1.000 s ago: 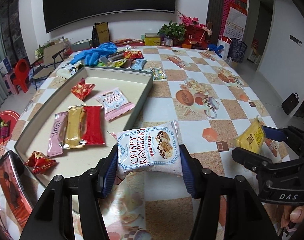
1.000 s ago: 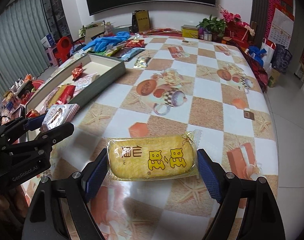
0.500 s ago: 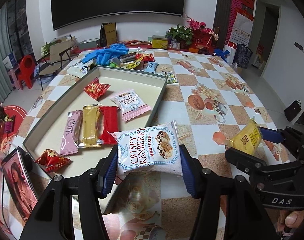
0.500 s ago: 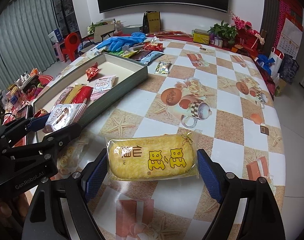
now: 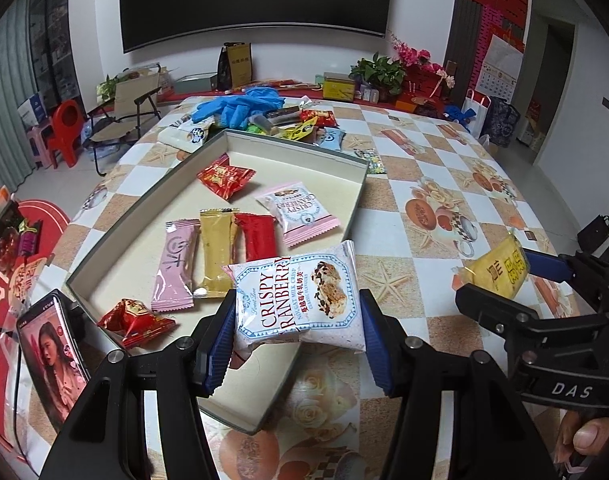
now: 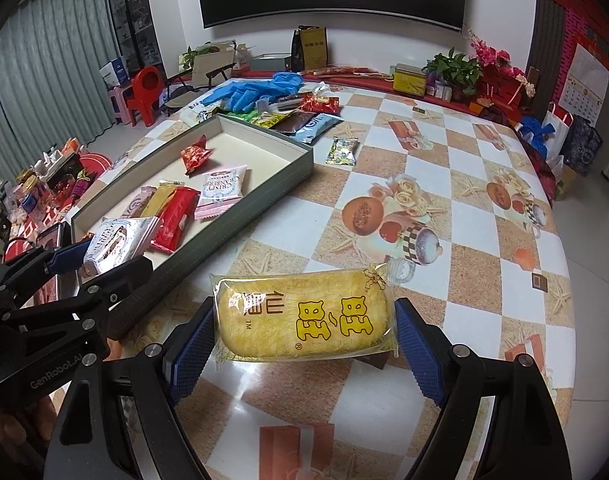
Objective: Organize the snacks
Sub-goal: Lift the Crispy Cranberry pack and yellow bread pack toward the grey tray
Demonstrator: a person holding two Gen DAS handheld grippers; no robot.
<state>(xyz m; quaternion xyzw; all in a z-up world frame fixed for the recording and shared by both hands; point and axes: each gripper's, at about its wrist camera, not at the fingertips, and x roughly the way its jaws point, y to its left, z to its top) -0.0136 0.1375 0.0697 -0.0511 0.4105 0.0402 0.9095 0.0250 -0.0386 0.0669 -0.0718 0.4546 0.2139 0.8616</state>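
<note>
My left gripper (image 5: 298,338) is shut on a white Crispy Cranberry packet (image 5: 300,296) and holds it above the near right corner of a grey tray (image 5: 354,204). The tray holds several snacks: a pink-edged cranberry packet (image 5: 298,210), red (image 5: 258,236), gold (image 5: 216,252) and pink (image 5: 176,262) bars, and two red candies (image 5: 224,176). My right gripper (image 6: 304,330) is shut on a yellow snack pack (image 6: 304,318), held above the table right of the tray (image 6: 300,156). Each gripper shows in the other's view: the right gripper (image 5: 500,280), the left gripper (image 6: 104,252).
A pile of loose snacks (image 5: 304,126) and blue gloves (image 5: 240,106) lies behind the tray. One small green packet (image 6: 341,151) lies beside the tray's far right corner. A phone (image 5: 52,354) stands left of the tray. The checkered table (image 6: 464,220) extends right.
Both grippers have moved left and back with their packets. The left one now hangs over the tray's near corner instead of the table beside it.
</note>
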